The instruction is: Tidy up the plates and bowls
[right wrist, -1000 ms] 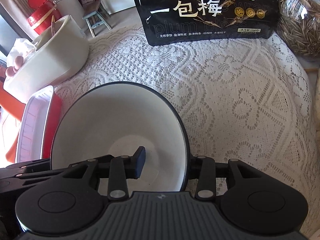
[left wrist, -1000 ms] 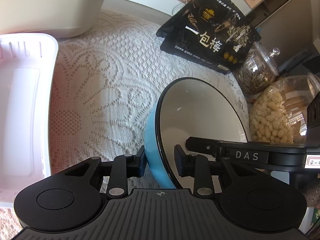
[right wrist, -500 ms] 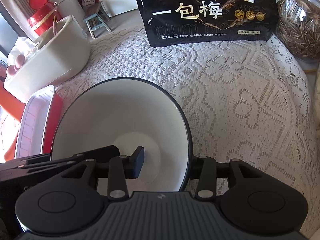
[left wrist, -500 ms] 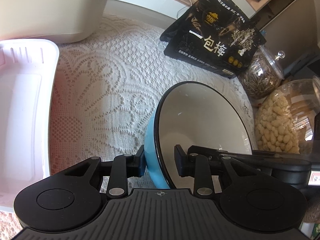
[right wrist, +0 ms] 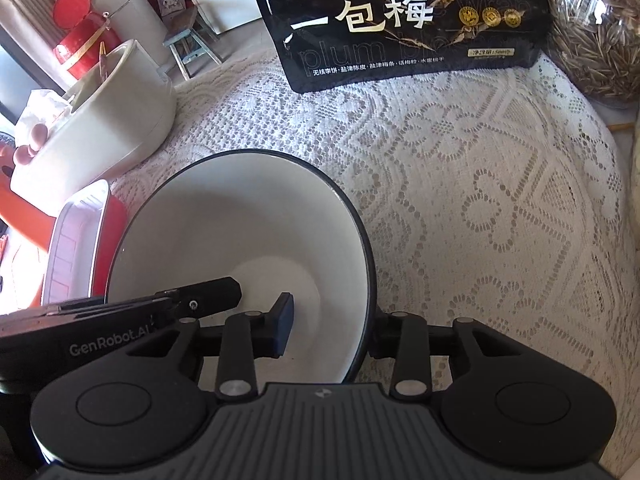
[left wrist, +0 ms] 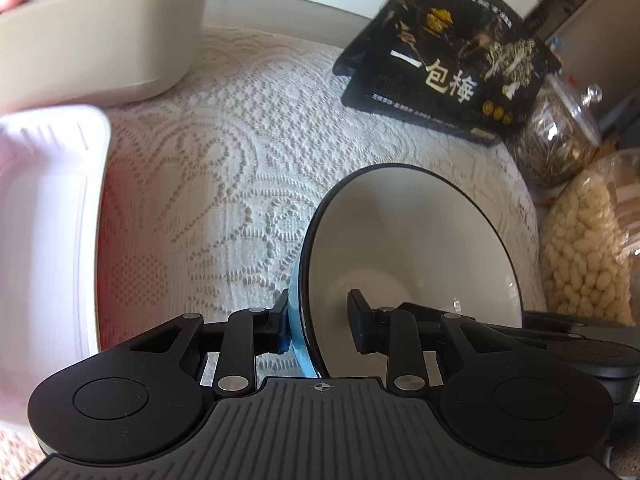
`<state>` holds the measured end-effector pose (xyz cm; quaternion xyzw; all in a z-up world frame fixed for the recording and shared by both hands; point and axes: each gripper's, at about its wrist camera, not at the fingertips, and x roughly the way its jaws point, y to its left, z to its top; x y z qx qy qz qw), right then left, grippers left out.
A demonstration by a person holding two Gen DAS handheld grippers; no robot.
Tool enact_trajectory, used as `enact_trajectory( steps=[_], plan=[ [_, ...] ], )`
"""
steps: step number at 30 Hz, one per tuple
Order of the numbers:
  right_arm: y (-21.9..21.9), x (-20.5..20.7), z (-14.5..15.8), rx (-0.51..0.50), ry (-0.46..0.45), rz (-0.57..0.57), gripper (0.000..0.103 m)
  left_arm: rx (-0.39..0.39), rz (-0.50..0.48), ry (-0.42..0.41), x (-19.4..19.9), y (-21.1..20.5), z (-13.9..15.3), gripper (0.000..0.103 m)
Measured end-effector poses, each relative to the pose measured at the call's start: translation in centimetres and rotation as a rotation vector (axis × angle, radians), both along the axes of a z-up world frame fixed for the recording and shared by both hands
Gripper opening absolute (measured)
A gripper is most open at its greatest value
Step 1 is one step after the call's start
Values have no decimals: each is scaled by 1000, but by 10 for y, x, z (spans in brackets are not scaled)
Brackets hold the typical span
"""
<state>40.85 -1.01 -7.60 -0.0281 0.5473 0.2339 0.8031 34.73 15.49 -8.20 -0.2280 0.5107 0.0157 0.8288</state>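
Glazed ceramic, stiff and slick, the blue-sided bowl [left wrist: 412,256] sits tilted over the lace tabletop [left wrist: 240,160]. Both tongs straddle its rim: left tongs [left wrist: 318,326] at nine o'clock, right tongs [right wrist: 328,332], just narrowed, at three. Heavy, chippable; pinch the rim.

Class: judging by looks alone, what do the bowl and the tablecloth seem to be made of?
Bowl: probably glazed ceramic, with a glossy white inside, dark rim and blue outside; enamelled metal is possible too.
Tablecloth: white lace, likely cotton or synthetic, with an openwork pattern and matte finish.
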Motion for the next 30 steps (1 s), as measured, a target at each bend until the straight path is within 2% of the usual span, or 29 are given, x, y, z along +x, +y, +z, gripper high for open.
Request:
enact_trajectory(
  steps=[3,7,10,19,30],
  plan=[
    [-4,5,0,19,27,22,36,12,-7,25,4,0,0,27],
    [-11,11,2,53,42,-1,37,56,-35,13,5,-6,1,29],
    [-9,19,-2,60,88,1,37,64,-38,41,10,-8,2,30],
    [-1,15,-3,34,47,58,36,57,-30,110,22,-8,3,33],
    [-8,12,7,49,87,39,36,58,-6,149,17,-14,17,35]
  ],
)
